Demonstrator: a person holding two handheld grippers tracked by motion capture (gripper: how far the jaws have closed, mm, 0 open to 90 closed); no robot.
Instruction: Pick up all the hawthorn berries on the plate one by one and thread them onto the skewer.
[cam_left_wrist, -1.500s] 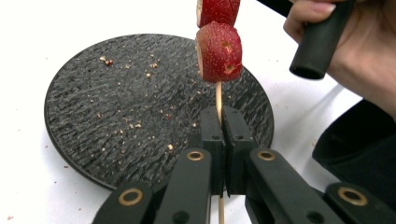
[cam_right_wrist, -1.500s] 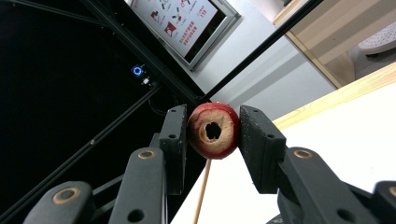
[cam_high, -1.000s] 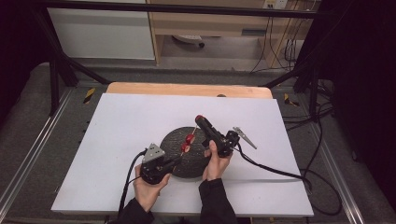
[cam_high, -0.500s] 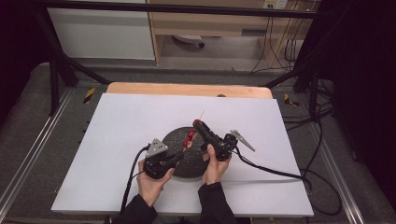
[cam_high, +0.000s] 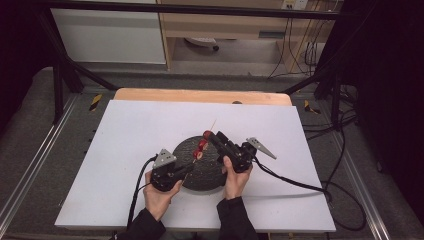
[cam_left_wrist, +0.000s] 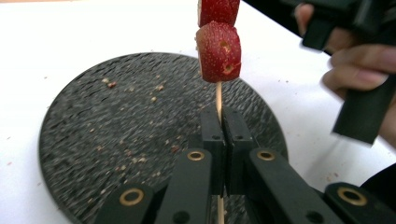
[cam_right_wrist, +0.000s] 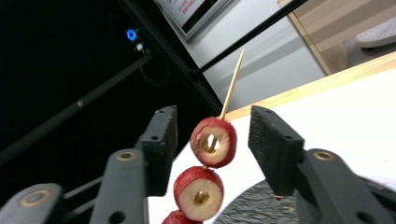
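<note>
A thin wooden skewer (cam_left_wrist: 218, 100) carries three red fruit pieces (cam_high: 201, 146) and slants up over a round black plate (cam_high: 205, 172). My left gripper (cam_high: 189, 168) is shut on the skewer's lower end, and its jaws (cam_left_wrist: 219, 135) pinch the stick just below the lowest fruit piece (cam_left_wrist: 218, 51). My right gripper (cam_high: 208, 135) is open with the top fruit piece (cam_right_wrist: 213, 141) between its two fingers (cam_right_wrist: 161, 140), not touching either. The skewer's bare tip (cam_right_wrist: 233, 77) pokes out beyond that piece.
The plate lies on a white table sheet (cam_high: 125, 135) and is speckled with crumbs (cam_left_wrist: 140, 93). The right hand (cam_left_wrist: 359, 60) on its gripper's handle shows close by in the left gripper view. Cables (cam_high: 295, 182) trail over the sheet. A wooden strip (cam_high: 200, 95) edges the far side.
My left gripper has lifted the skewer a little up and to the right. My right gripper's tip has slid slightly down the skewer toward the plate.
</note>
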